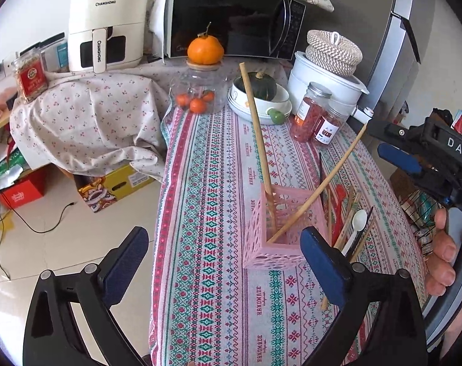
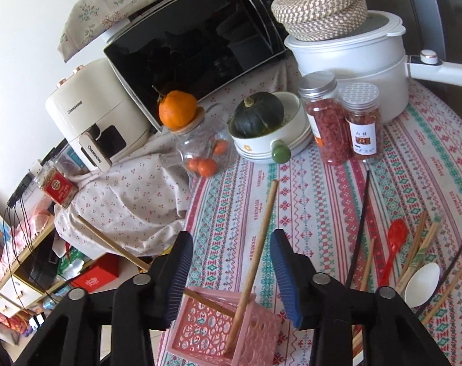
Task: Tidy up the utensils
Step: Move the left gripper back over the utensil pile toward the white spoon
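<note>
A pink holder [image 1: 279, 228] stood on the patterned tablecloth [image 1: 212, 274] near the table's front edge, with two bamboo chopsticks in it. One chopstick [image 1: 257, 128] leaned back toward the bowl [image 1: 261, 106] holding a dark green squash [image 1: 261, 87]; the other chopstick [image 1: 319, 183] slanted off to the right.

The left gripper [image 1: 225, 262] hung low in front of the holder with its fingers spread wide, nothing between them but cloth and the holder's near corner. The right gripper [image 2: 228, 268] sat just above the holder, its fingers apart. One chopstick rose in the gap between them, and neither pad pressed on it.

To the right of the holder lay the loose utensils: a white spoon [image 2: 421, 280], a red spoon [image 2: 394, 241], a long black chopstick [image 2: 360, 222] and several more bamboo ones [image 2: 420, 250], all flat on the cloth.

Farther back stood two jars of red dried fruit [image 2: 325, 122], a white pot [image 2: 350, 61] topped with a woven lid, a glass jar [image 1: 200, 91] with an orange [image 1: 205, 49] on top, and a microwave [image 1: 231, 15].
</note>
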The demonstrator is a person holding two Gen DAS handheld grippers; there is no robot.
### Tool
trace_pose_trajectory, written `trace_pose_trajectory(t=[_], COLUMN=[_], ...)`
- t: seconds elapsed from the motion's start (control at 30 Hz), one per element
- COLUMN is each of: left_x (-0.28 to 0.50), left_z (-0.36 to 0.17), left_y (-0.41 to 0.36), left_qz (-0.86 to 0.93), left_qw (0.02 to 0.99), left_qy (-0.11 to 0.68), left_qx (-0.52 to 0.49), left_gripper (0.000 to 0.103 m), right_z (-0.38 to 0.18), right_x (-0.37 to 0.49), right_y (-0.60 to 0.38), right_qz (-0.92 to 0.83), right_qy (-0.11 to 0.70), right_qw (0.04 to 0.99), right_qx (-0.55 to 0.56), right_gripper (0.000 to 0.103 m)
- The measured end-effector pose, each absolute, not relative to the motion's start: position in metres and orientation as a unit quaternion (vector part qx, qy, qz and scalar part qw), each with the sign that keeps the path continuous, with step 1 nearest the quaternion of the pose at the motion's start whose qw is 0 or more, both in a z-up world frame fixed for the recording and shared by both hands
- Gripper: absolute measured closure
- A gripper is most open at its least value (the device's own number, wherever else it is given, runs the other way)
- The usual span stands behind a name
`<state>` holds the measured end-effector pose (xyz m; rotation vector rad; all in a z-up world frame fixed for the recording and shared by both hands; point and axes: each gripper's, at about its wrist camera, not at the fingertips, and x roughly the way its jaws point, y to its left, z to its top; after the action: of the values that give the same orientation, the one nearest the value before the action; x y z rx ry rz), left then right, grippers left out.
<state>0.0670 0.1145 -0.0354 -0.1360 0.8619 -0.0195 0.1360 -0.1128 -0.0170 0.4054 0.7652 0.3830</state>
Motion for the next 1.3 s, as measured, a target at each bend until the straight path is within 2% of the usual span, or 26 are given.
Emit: trace_pose_trajectory(t=[0.2, 0.4, 0.83, 1.2, 1.3], left_x=[0.059, 0.051, 0.053, 0.090, 0.108], left_z=[-0.026, -0.018, -0.019, -0.049, -0.060], left_y=[0.094, 0.064, -0.007, -0.079, -0.092], left_qz=[-0.037, -0.068, -0.119, -0.125, -0.126], left_qw=[0.910, 0.911, 0.904, 0.874, 0.863], left_qy=[0.410, 0.405, 0.411, 0.467, 0.487], left_qx=[-0.053, -0.034, 0.006, 0.049, 0.055], left_gripper=[0.002, 0.002, 0.002, 0.002, 0.008], right_z=[-0.001, -0.007, -0.031, -0.051, -0.057], right_x=[0.122, 0.111, 0.094, 0.090, 0.092], right_y=[-0.144, -0.179, -0.256, -0.305, -0.317], right_qz=[0.175, 0.139, 0.054, 0.019, 0.008], right_qy=[0.356, 0.381, 0.429, 0.465, 0.476], right_qw=[0.897, 0.898, 0.892, 0.873, 0.866], right_qx=[0.194, 0.170, 0.133, 0.146, 0.154], right_gripper=[0.032, 0.023, 0.017, 0.016, 0.016])
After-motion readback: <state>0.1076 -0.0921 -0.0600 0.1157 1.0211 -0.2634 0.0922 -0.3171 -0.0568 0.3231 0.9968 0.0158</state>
